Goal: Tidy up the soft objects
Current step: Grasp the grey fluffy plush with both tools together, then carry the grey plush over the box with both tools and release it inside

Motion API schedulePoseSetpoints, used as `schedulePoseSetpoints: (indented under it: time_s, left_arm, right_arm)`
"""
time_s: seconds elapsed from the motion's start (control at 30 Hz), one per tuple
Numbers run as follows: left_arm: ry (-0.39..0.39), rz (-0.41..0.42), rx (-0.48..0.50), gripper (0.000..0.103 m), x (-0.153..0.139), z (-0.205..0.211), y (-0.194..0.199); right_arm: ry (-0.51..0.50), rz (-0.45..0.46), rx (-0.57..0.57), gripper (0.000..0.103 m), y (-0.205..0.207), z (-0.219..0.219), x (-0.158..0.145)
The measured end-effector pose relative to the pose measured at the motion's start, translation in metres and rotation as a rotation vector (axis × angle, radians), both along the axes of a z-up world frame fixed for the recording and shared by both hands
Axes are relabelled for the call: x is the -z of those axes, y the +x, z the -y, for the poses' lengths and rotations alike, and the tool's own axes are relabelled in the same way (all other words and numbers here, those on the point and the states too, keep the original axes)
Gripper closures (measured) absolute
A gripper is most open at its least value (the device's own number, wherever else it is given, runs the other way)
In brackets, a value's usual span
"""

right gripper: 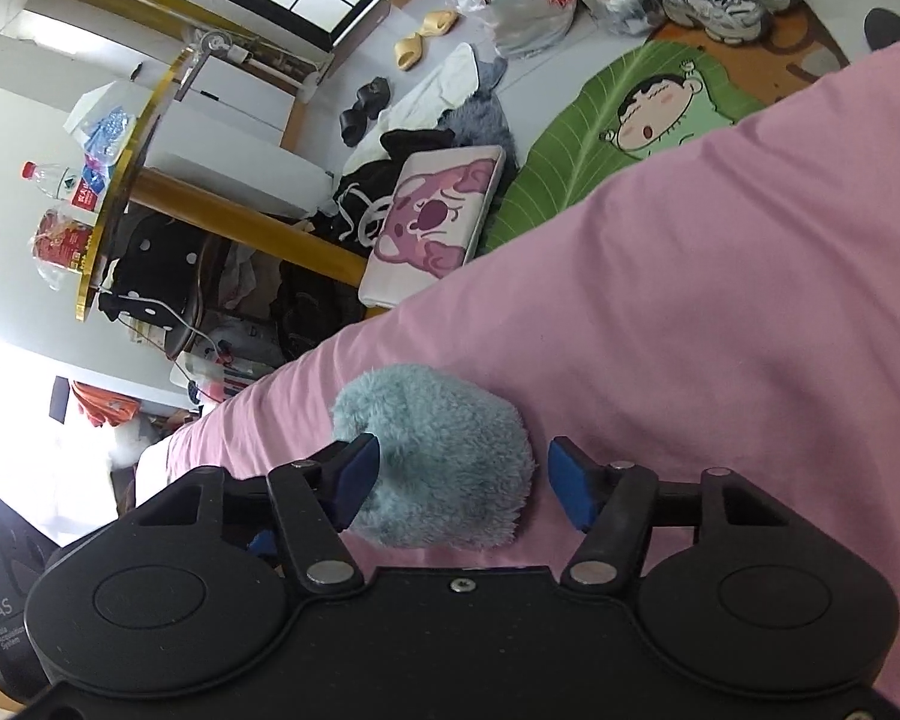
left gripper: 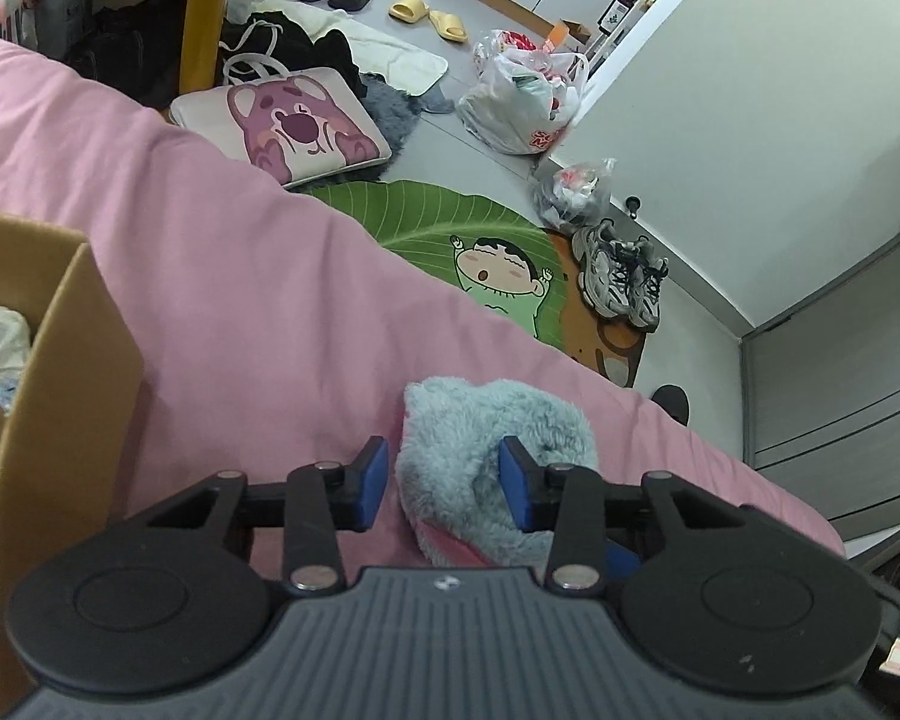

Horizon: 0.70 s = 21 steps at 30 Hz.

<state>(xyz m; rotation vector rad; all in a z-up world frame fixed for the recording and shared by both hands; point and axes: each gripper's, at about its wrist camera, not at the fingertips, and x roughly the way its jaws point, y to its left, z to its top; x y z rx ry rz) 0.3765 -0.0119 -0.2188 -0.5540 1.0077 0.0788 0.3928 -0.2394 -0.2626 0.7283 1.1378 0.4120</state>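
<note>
A pink bedsheet (left gripper: pixel 222 276) fills most of both views, with an open cardboard box (left gripper: pixel 60 372) standing on it at the left edge of the left wrist view. A fluffy blue sock (left gripper: pixel 492 462) lies on the sheet between the blue pads of the left gripper (left gripper: pixel 444 486), whose jaws stand apart around it, the right pad pressing into the pile. The right gripper (right gripper: pixel 462 480) is likewise spread wide around a rounded fluffy blue bundle (right gripper: pixel 444 456) on the sheet, its left pad touching the fleece and its right pad clear of it.

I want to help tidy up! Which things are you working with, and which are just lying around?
For the job: fluffy blue sock, cardboard box, left gripper, right gripper.
Just lying about: sneakers, yellow slippers, plastic bag, bear cushion.
</note>
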Motion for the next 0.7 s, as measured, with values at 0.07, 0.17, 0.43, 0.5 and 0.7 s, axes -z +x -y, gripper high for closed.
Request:
schedulePoseSetpoints:
  time_s: [0.07, 0.17, 0.43, 0.5, 0.7]
  left_arm:
    - [0.007, 0.003, 0.0, 0.063, 0.002, 0.0, 0.001]
    - [-0.012, -0.002, 0.003, 0.064, 0.007, 0.001, 0.003]
    - [-0.108, -0.011, 0.0, 0.078, 0.013, -0.002, -0.001]
    - [-0.118, -0.009, -0.002, 0.08, 0.008, -0.003, -0.004]
    - [-0.107, 0.043, 0.003, 0.08, -0.019, -0.002, -0.014]
  right_arm:
    - [-0.005, -0.005, -0.011, 0.042, 0.001, -0.003, 0.003]
    - [0.003, -0.009, -0.014, 0.047, 0.002, -0.005, 0.008]
    - [0.006, -0.015, -0.011, 0.067, 0.0, -0.006, 0.006]
    - [-0.009, 0.001, -0.014, 0.07, -0.002, -0.006, -0.002]
    - [-0.01, 0.059, -0.03, 0.07, -0.007, -0.007, -0.025]
